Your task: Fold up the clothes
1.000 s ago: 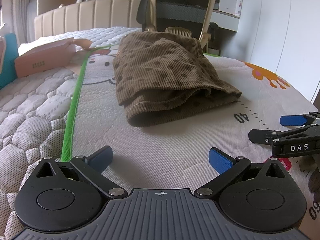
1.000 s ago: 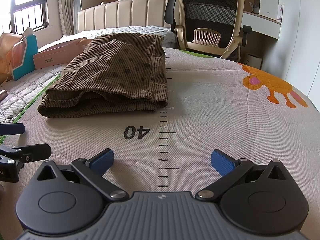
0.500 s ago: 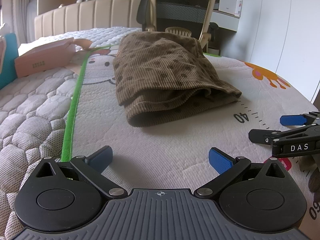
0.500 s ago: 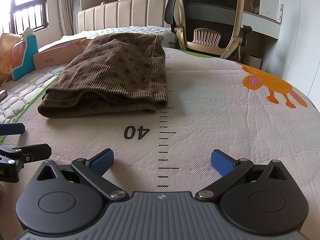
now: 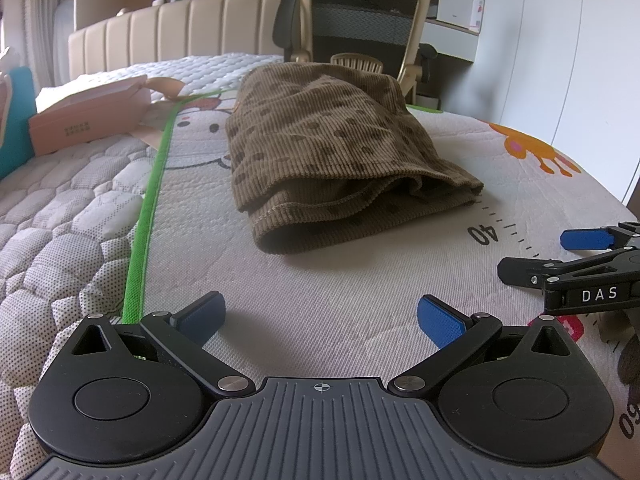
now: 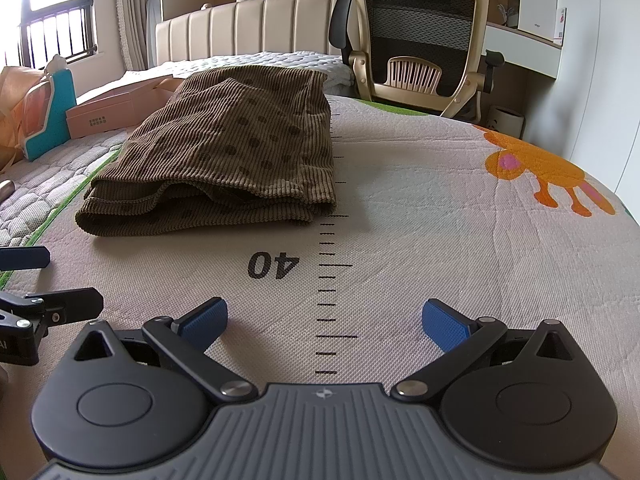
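A brown dotted corduroy garment (image 5: pixel 332 152) lies folded in layers on the printed mat, ahead of both grippers; it also shows in the right wrist view (image 6: pixel 236 152). My left gripper (image 5: pixel 320 316) is open and empty, low over the mat, short of the garment's near edge. My right gripper (image 6: pixel 324 320) is open and empty, over the mat's ruler print near the "40" mark. The right gripper shows at the right edge of the left wrist view (image 5: pixel 576 264), open. The left gripper shows at the left edge of the right wrist view (image 6: pixel 36 280).
The printed mat (image 6: pixel 440 220) with a green border (image 5: pixel 148 216) covers a quilted bed. A pink box (image 5: pixel 84 124) and a teal item (image 6: pixel 48 116) lie at the left. An office chair (image 6: pixel 420 40) and headboard (image 6: pixel 248 32) stand beyond the far edge.
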{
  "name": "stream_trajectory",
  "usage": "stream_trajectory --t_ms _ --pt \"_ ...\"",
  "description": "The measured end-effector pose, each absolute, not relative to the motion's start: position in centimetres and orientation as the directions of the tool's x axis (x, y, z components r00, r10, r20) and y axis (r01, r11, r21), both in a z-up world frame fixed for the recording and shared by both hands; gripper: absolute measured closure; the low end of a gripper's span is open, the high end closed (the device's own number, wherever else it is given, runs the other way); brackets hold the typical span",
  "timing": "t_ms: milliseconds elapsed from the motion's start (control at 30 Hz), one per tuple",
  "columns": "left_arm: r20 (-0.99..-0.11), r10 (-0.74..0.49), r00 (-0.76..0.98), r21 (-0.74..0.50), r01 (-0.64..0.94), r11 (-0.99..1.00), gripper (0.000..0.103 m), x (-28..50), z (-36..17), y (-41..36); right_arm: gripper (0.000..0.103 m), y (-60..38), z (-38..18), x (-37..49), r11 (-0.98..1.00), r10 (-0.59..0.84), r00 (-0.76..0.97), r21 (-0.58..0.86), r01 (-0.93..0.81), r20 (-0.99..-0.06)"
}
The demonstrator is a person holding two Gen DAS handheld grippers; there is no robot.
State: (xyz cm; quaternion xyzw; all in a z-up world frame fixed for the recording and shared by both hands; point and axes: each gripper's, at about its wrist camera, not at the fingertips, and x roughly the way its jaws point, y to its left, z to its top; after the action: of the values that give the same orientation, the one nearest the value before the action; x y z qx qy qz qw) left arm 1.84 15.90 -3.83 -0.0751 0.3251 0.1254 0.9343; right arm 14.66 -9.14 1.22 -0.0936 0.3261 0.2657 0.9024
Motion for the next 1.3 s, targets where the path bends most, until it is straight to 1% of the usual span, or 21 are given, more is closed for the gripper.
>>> stream_trajectory --t_ms 367,600,1300 --pt "-0.625 0.187 0.758 -0.054 -0.281 0.958 0.0 1.81 -3.81 15.87 0.0 -9.15 1.22 14.69 0.841 0.419 0.646 0.004 -0.541 -0.639" --pt "-0.639 0.22 0.737 0.008 -0.28 0.96 0.0 2.26 -3.91 15.07 0.0 -9.16 1.22 14.71 0.841 0.419 0.646 0.004 -0.541 -0.639" --pt "-0.64 0.215 0.738 0.0 -0.28 0.96 0.0 2.22 -3.89 15.07 0.0 -9.25 1.25 14.75 0.84 0.42 0.644 0.004 -0.543 -0.639"
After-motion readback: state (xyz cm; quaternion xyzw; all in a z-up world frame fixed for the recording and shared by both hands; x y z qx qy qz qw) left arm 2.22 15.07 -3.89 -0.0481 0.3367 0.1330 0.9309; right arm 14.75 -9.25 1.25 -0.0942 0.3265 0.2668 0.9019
